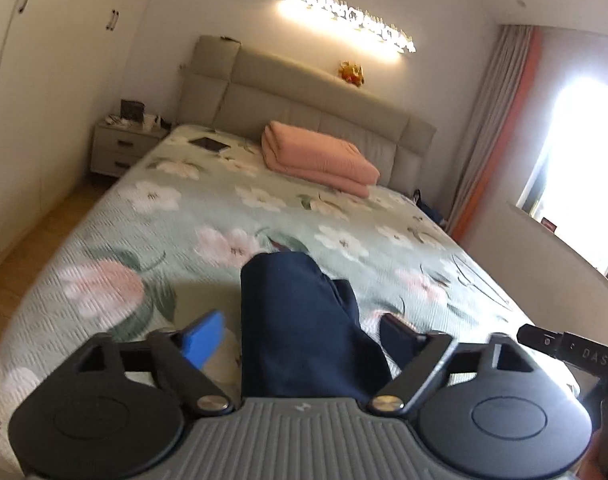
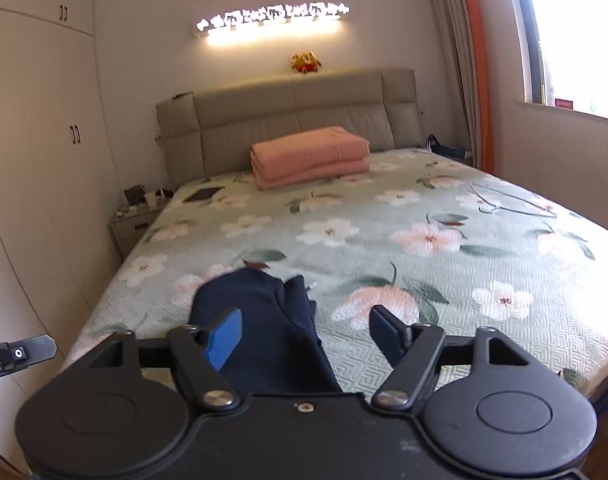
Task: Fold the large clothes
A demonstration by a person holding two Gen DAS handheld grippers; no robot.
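A dark navy garment (image 1: 300,320) lies bunched in a long strip on the foot end of the bed (image 1: 208,216). It also shows in the right wrist view (image 2: 264,320). My left gripper (image 1: 300,336) is open, its jaws wide apart, with the garment lying between the blue pads and not clamped. My right gripper (image 2: 304,336) is open too; the garment lies between its fingers, nearer the left pad (image 2: 224,340). Both grippers hover above the bed's foot edge, side by side.
The floral green bedspread (image 2: 423,240) covers the bed. A folded pink blanket (image 2: 309,156) sits by the grey headboard (image 2: 288,116). A wire hanger (image 2: 511,202) lies at the right. A dark tablet (image 1: 210,144) lies near the nightstand (image 1: 122,146). Wardrobe left, window right.
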